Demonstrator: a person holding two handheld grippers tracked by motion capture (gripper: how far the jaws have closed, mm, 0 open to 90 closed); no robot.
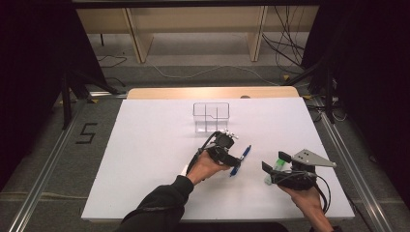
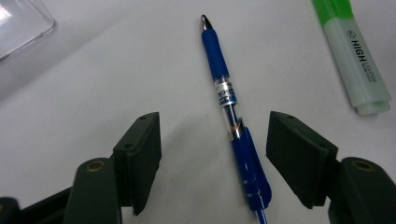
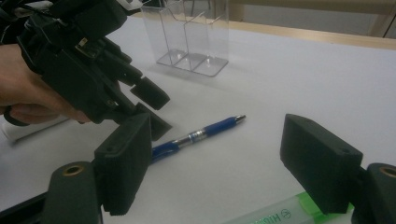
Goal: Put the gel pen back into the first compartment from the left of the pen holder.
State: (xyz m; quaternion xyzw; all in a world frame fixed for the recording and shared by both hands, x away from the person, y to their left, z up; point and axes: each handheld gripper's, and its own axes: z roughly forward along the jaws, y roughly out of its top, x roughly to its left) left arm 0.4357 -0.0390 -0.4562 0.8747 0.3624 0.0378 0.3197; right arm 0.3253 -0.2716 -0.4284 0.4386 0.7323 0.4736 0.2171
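Blue is what I fix on: the ballpoint pen lies flat on the white surface, lower centre of the high view. In the left gripper view its long axis runs between my left hand-held gripper's jaws, which stand wide apart and touch nothing, with the tip pointing away. That hand is the nearer one. My right hand-held gripper is also spread open and empty, over the green highlighter. A clear plastic organiser stands farther up.

Blue pen lies flat beside green highlighter.
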